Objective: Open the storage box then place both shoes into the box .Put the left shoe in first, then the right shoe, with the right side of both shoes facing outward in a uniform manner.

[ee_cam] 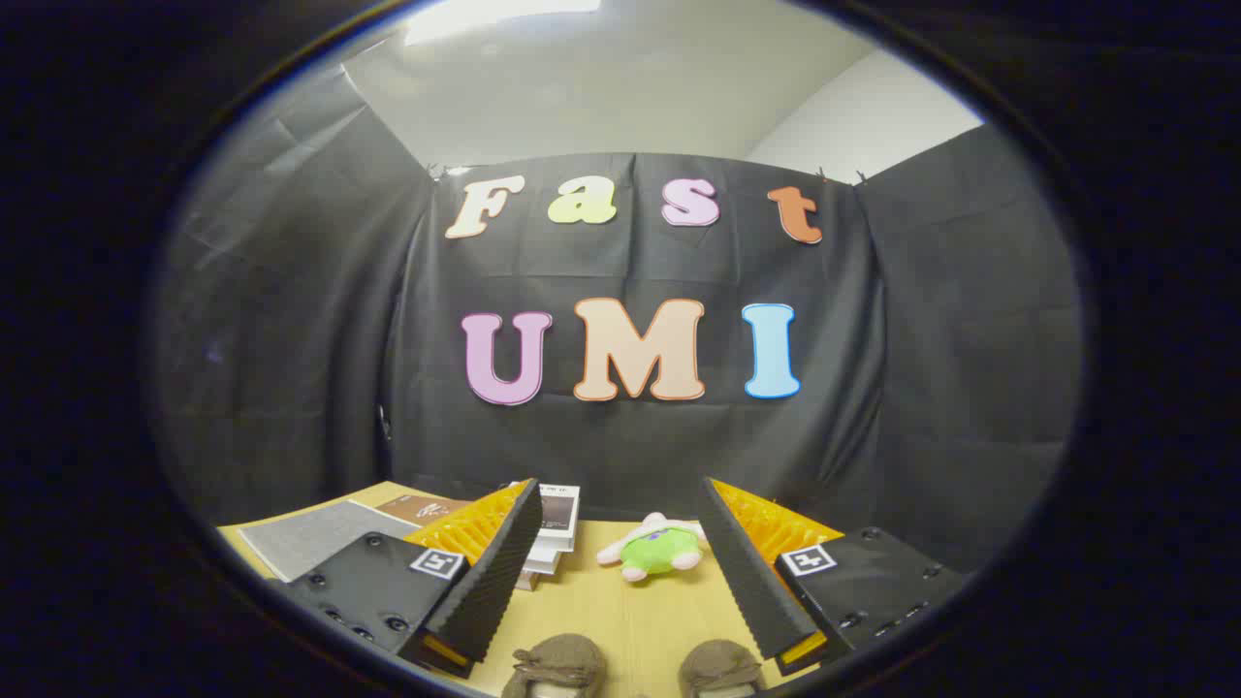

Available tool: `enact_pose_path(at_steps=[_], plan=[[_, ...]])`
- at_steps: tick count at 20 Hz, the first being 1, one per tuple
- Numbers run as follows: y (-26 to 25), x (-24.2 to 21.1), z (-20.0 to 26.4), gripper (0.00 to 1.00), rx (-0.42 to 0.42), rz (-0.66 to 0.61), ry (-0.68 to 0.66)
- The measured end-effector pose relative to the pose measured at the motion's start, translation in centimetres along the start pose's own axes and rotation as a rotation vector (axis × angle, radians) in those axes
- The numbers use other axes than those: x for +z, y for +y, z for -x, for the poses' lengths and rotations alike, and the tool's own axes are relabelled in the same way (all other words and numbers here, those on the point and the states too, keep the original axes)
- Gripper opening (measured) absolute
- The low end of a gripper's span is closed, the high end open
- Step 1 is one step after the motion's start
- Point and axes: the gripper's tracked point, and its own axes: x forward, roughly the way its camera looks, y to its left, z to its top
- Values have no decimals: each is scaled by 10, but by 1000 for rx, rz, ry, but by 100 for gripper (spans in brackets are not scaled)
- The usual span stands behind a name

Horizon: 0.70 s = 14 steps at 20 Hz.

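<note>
Gripper (620,572): fingers are standing wide apart, gripping nothing, hovering above the table.
Fingers (494,572): black ribbed pads are facing each other, orange ridged backs are showing behind them, a square marker is sitting on each black mount.
Shoes: two brown shoes are lying side by side on the table, low between the fingers, toes pointing ahead; left shoe (557,664), right shoe (719,667), just apart, cut off at the bottom.
Toy (654,548): a green and cream plush is lying on the table beyond the shoes, between the fingertips.
Books (553,533): a small stack is sitting beyond the left finger, partly hidden by it.
Mat (315,533): a grey sheet is lying at the table's left.
Table (630,616): light wood, running to the black cloth wall.
Box: cannot tell where it is.
</note>
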Motion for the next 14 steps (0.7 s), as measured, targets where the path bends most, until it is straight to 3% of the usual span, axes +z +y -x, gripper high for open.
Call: enact_pose_path(at_steps=[14], plan=[[-11,16,-2,100,33,-23,-12]])
